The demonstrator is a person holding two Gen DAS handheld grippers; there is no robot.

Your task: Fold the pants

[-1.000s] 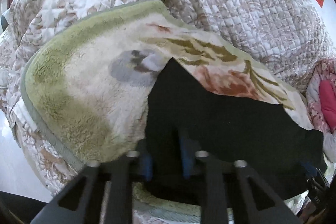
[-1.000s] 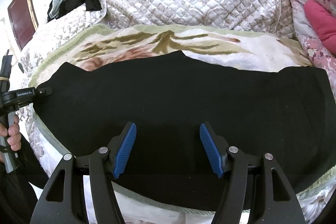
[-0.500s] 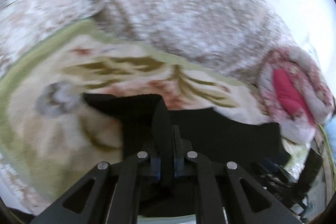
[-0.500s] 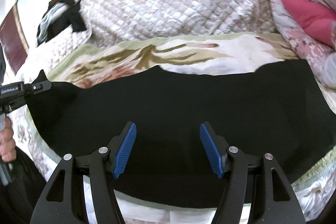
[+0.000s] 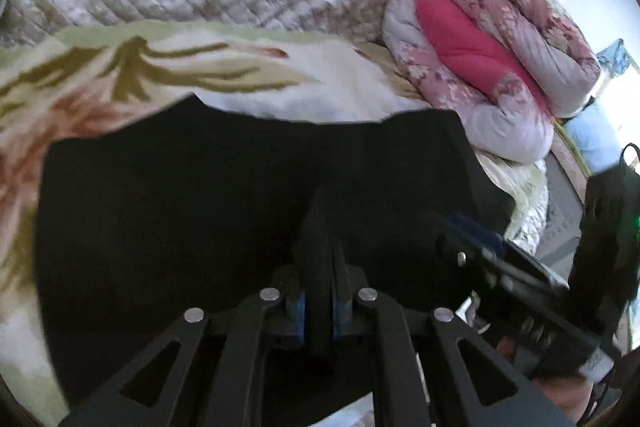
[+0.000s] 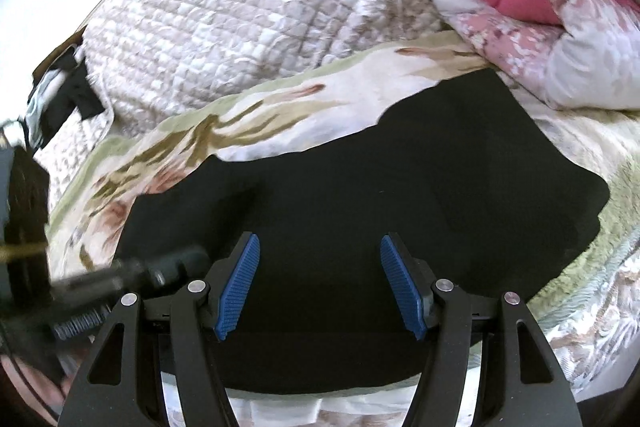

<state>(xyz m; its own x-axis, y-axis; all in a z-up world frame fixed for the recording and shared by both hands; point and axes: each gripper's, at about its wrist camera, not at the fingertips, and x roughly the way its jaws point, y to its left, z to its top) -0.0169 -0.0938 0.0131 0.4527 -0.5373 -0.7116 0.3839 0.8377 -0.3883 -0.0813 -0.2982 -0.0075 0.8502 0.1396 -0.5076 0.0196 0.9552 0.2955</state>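
The black pants lie spread flat on a flowery blanket on the bed. The left gripper has its jaws pressed together, pinching a fold of the pants. The right gripper hangs over the pants with its jaws spread wide, holding nothing.
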